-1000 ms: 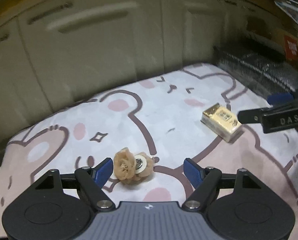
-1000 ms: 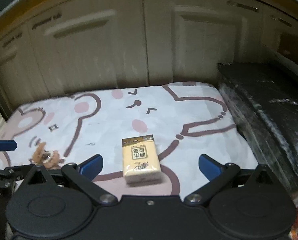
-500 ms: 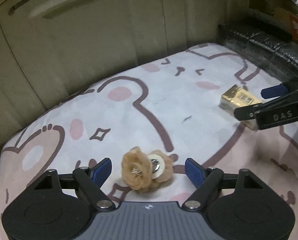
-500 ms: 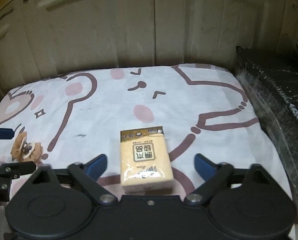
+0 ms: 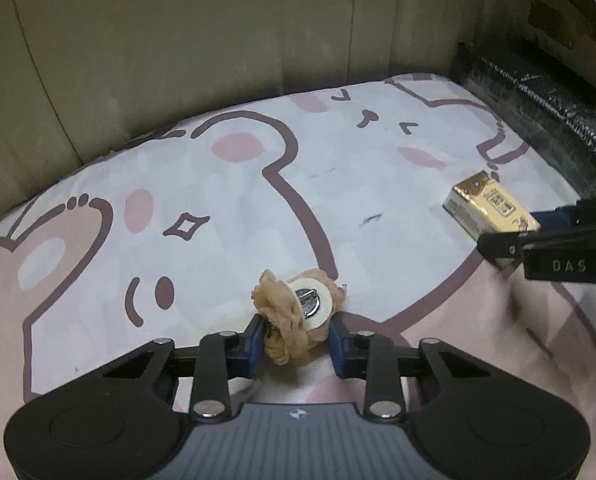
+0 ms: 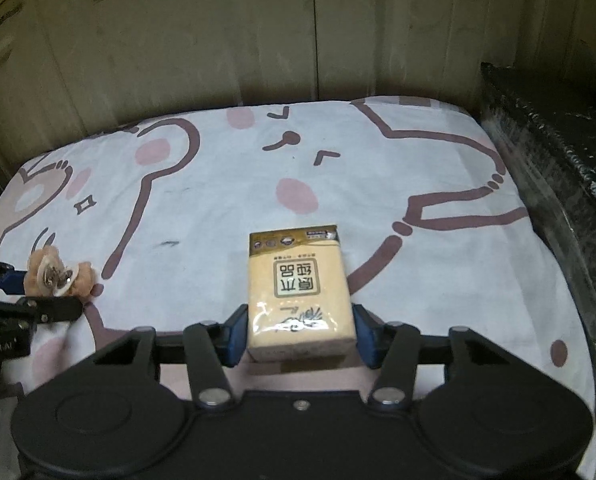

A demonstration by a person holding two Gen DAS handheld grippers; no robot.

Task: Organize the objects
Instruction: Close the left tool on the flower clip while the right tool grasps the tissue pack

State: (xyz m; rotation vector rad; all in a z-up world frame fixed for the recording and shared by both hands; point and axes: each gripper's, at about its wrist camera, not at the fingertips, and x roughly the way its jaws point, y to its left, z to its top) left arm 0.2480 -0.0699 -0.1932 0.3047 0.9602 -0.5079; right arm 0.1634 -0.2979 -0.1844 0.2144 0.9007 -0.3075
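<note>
Both sets of jaws now closed in since a second ago: left gripper [image 5: 298, 342] pinches the fabric flower clip [image 5: 293, 316] between its blue pads, right gripper [image 6: 298, 334] clamps the tissue pack [image 6: 300, 292] at its near end, on the bear-print sheet [image 6: 225, 184].

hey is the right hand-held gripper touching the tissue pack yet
Touching. In the right wrist view, the right hand-held gripper has both blue fingertips pressed against the sides of the tissue pack, with no gap on either side.

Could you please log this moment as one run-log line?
left gripper: shut on flower brooch | right gripper: shut on tissue pack | both on bedsheet
</note>
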